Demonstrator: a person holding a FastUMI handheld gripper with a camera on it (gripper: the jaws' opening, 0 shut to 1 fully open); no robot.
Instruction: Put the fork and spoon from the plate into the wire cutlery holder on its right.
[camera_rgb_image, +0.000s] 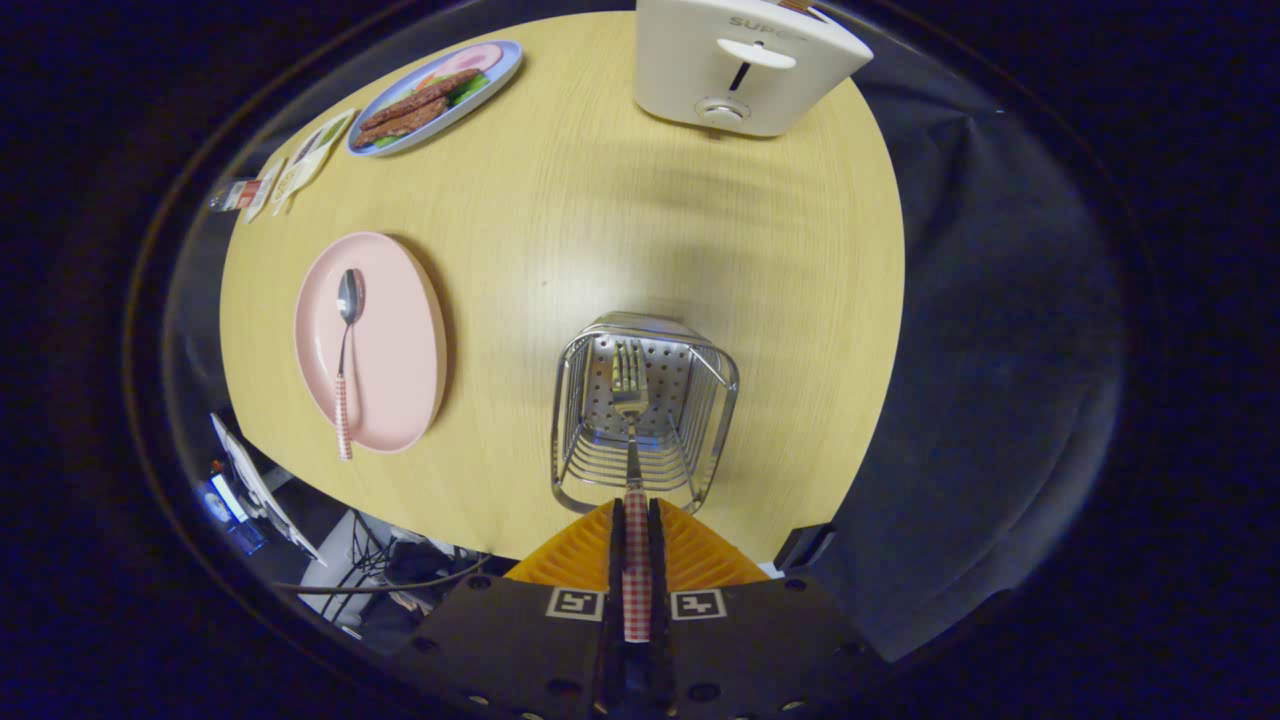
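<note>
Checked red-and-white patterning covers the handle of the fork (630, 420), which is pinched between the two fingers of the claw (636, 535). Both fingers press on the handle from either side, with no gap visible between them and the handle. The fork extends straight ahead of the fingers, and its metal neck and tines reach down into the wire cutlery holder (645, 410). The tines lie against the perforated metal floor of the holder; contact with that floor cannot be confirmed.

The holder stands on the wooden bench (620, 220), just ahead of the fingers and near the bench's near edge. It consists of bent metal wires forming a rectangular basket with rounded corners.

To the left of the holder, well apart from it, lies the pink plate (400, 340). The spoon (346, 350) rests on the plate, bowl toward the far side. Its checked handle points toward the near side, and the handle end projects past the near rim of the plate.

At the far left of the bench sits a blue oval plate (500, 75) carrying food. Several small packets (300, 165) lie just beside it, toward the left edge of the bench. A cream-coloured toaster (745, 65) stands at the far side of the bench, beyond the holder.
</note>
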